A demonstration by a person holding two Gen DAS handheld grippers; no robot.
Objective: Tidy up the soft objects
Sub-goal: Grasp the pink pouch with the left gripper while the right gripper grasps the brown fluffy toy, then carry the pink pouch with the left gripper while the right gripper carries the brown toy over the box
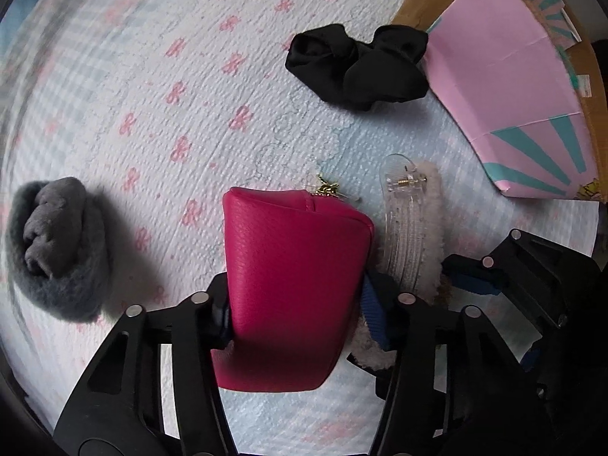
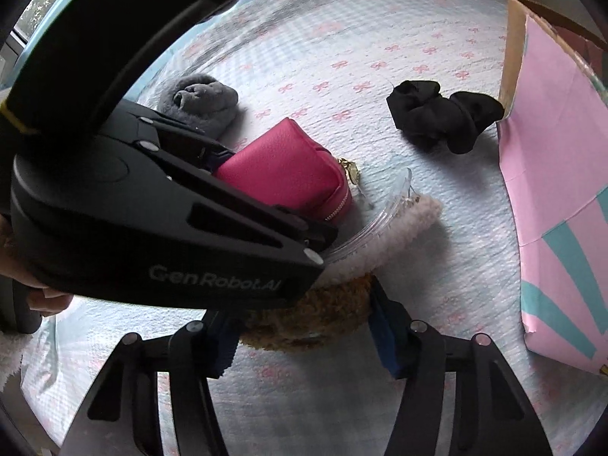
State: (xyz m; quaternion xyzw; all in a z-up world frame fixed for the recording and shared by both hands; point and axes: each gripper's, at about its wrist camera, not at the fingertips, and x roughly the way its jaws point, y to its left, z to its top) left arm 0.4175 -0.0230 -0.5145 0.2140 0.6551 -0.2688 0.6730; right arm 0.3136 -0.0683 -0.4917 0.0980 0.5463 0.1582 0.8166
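A magenta zip pouch point(image 1: 292, 285) stands on the bow-print bedspread point(image 1: 190, 76), and my left gripper point(image 1: 296, 311) is shut on its two sides. Right beside it lies a clear claw clip with white fuzzy trim point(image 1: 406, 220). In the right wrist view my right gripper point(image 2: 306, 338) is closed around a brown fuzzy item point(image 2: 311, 315), with both blue pads point(image 2: 383, 338) against the fuzz. The left gripper point(image 2: 273, 193) crosses just above it and hides part of the pouch point(image 2: 288, 171) and the white fuzzy clip point(image 2: 399, 228).
A black scrunchie point(image 1: 357, 64) lies farther off, touching a pink and teal cardboard box point(image 1: 505, 87) at the right. A grey fuzzy bundle point(image 1: 57, 250) sits to the left of the pouch. A hand point(image 2: 41, 296) shows at the left edge.
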